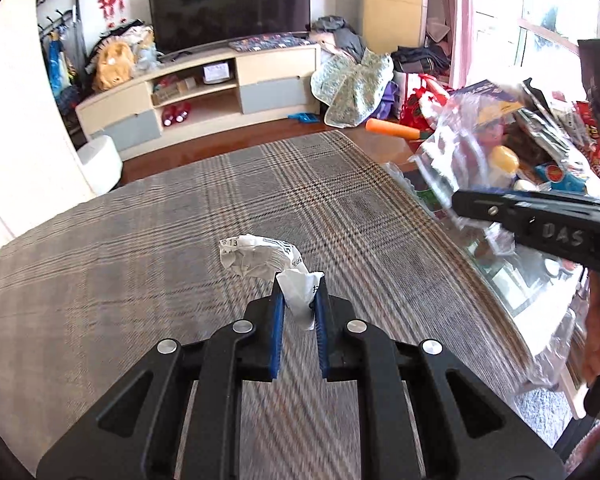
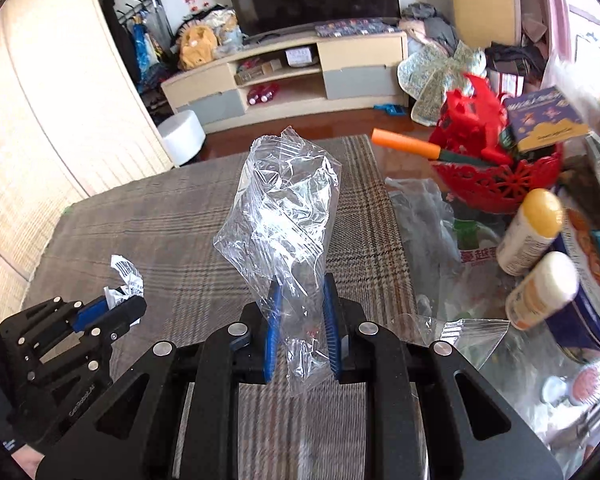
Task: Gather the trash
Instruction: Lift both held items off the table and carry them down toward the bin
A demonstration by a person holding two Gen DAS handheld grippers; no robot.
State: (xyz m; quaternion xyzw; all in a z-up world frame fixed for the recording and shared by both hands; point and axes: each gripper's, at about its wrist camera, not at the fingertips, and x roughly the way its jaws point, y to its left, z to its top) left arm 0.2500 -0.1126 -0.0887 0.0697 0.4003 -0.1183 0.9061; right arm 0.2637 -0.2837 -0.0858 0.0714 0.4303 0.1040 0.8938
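My left gripper [image 1: 299, 286] is shut on a crumpled white printed paper [image 1: 260, 258] and holds it above the plaid tablecloth [image 1: 180, 208]. It also shows at the lower left of the right wrist view [image 2: 130, 300], with the paper [image 2: 126, 274] sticking out of it. My right gripper [image 2: 300, 292] is shut on a clear crumpled plastic bag [image 2: 284, 208] that stands up above its blue pads. The right gripper shows at the right edge of the left wrist view [image 1: 480, 208], with the plastic bag [image 1: 460, 148] in front of it.
To the right on the glass tabletop are a red basket [image 2: 500, 184] with a book, two yellow-capped bottles [image 2: 532, 236], a blue tin [image 2: 592, 300], more clear plastic sheets [image 2: 428, 216] and an orange stick [image 2: 404, 146]. A TV cabinet [image 1: 204, 92] and a white stool [image 1: 100, 160] stand beyond.
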